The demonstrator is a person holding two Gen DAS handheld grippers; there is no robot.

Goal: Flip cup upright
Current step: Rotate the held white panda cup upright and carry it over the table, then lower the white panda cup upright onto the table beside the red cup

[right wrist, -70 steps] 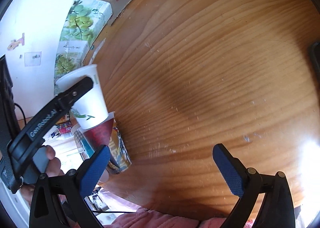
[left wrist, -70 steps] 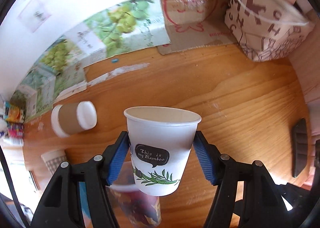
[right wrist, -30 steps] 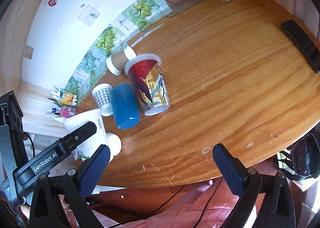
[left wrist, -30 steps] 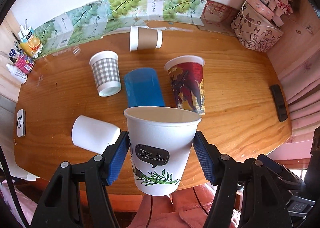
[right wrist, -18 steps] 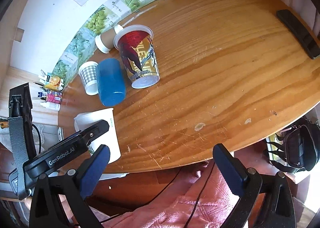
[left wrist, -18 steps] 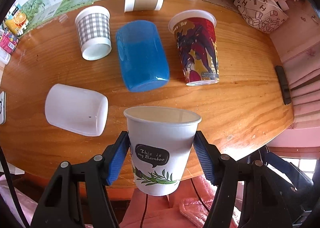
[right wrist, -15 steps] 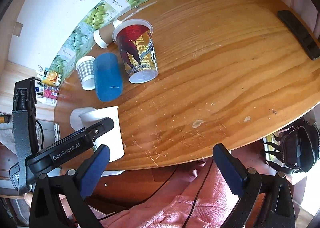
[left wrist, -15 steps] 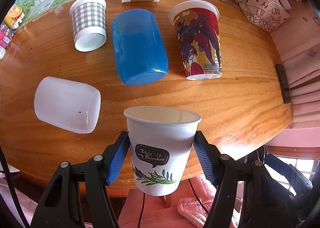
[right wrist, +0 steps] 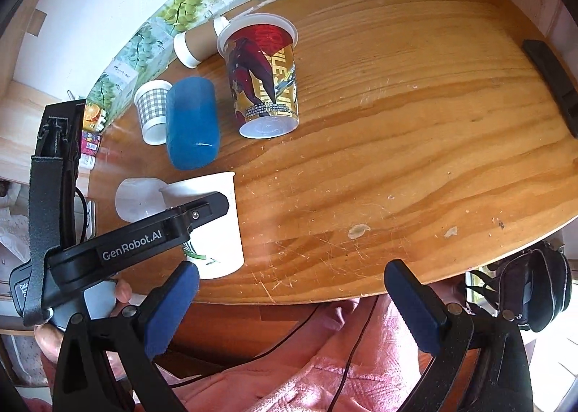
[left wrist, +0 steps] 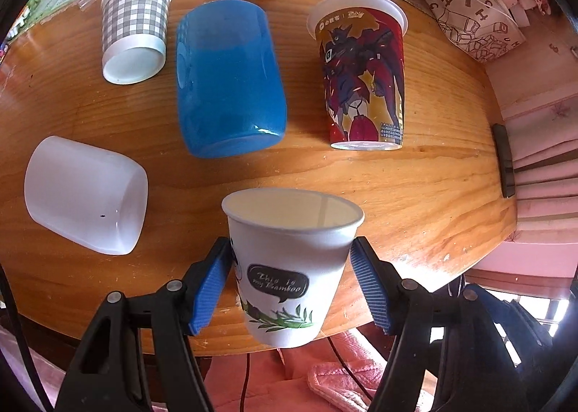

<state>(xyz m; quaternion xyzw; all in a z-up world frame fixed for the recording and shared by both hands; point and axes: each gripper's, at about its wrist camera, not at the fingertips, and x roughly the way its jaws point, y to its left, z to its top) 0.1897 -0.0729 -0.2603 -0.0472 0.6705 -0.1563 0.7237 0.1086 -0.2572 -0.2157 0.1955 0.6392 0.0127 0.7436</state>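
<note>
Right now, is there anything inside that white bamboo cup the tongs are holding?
The left tongs hold the bamboo cup with its mouth open. Only the bare pale upper inner wall shows, and nothing rises above the rim. The cup's own front wall hides its bottom, so empty cannot be confirmed.

Black phone (left wrist: 503,160) near table (left wrist: 415,173) edge

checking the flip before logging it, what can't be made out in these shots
- Left wrist view: whether the white paper bamboo-print cup in the left tongs touches the wooden table; its base overlaps the table edge.
- Right wrist view: the frosted white plastic cup, partly hidden by the bamboo-print cup.
- Right wrist view: the black flat object, too small to identify.
</note>
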